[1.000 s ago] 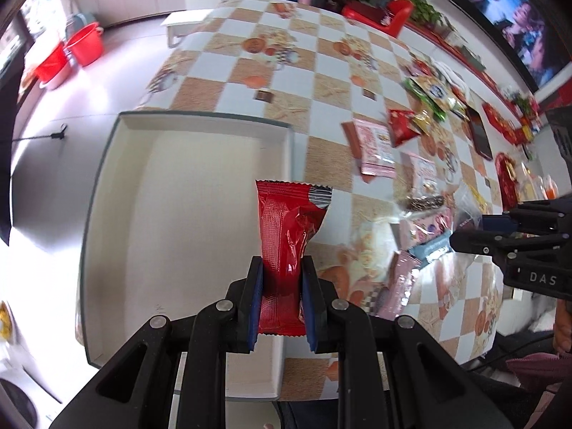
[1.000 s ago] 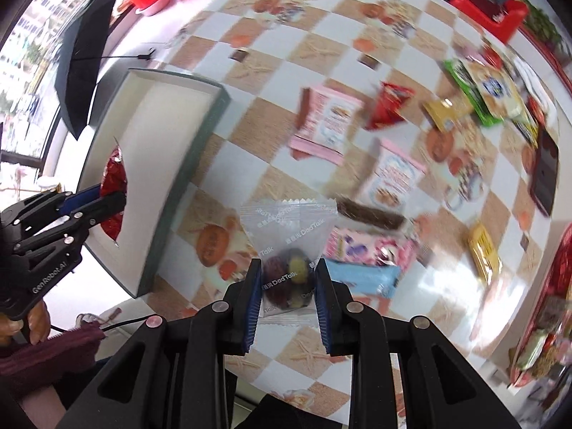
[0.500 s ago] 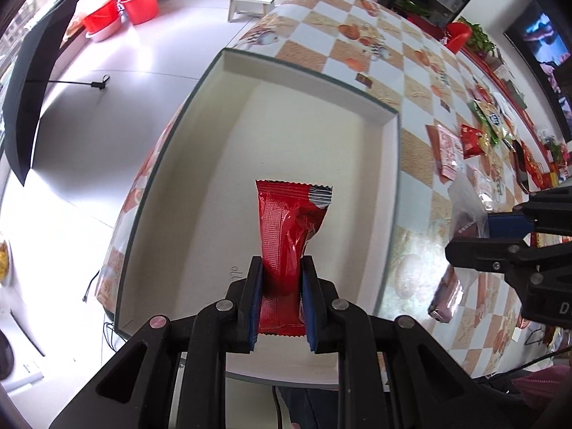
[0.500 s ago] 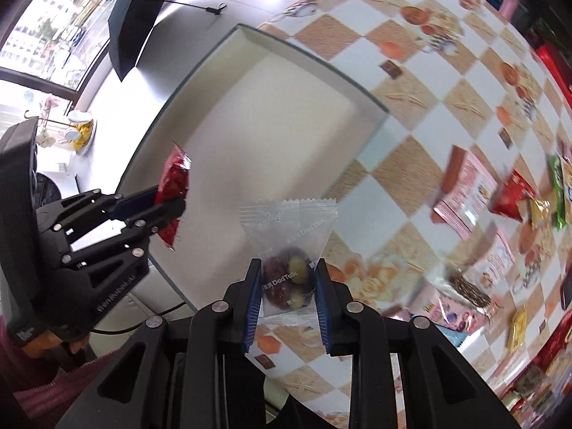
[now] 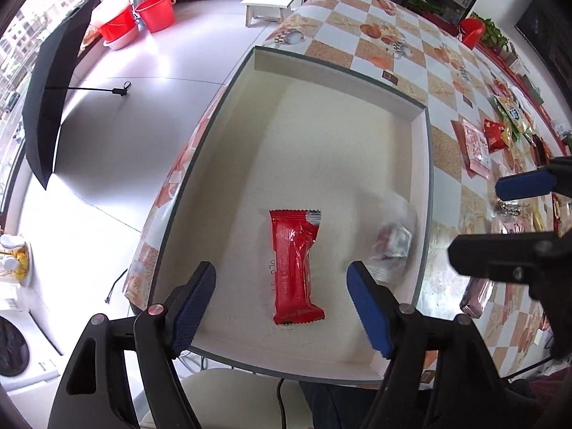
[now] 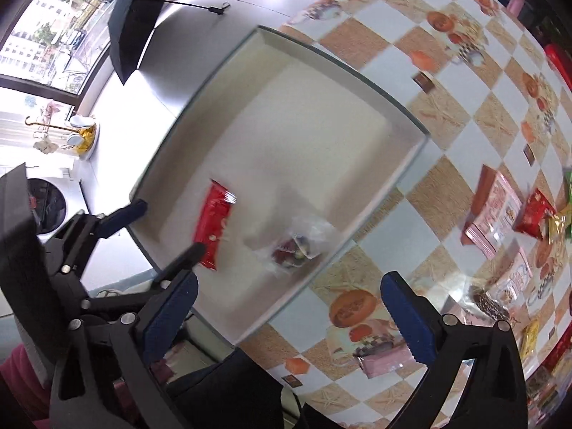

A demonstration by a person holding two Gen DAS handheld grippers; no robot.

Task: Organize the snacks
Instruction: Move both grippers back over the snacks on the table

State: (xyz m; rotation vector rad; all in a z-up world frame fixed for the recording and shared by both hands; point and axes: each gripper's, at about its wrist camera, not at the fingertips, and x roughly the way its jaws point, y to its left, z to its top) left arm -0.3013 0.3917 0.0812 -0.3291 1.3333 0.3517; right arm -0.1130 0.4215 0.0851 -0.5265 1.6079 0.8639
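A red snack packet [image 5: 296, 265] lies flat inside the shallow white tray [image 5: 343, 82], near its front edge. A clear bag of dark sweets [image 5: 392, 241] lies blurred beside it, by the tray's right wall. My left gripper [image 5: 282, 304] is open and empty just above the red packet. My right gripper [image 6: 286, 316] is open and empty above the tray's near corner. In the right wrist view the red packet [image 6: 213, 221] and the clear bag [image 6: 298, 243] both lie in the tray [image 6: 357, 82], and the left gripper [image 6: 157, 228] shows at the left.
Several loose snack packets lie on the checkered table to the right, among them a pink packet [image 6: 495, 211], a red one [image 6: 536, 214] and a pink bar [image 6: 384, 357]. A black umbrella [image 5: 46, 107] and red buckets [image 5: 155, 10] stand on the floor to the left.
Both grippers have opened. The red packet has dropped from the left gripper and the clear bag from the right gripper; both now lie in the tray.
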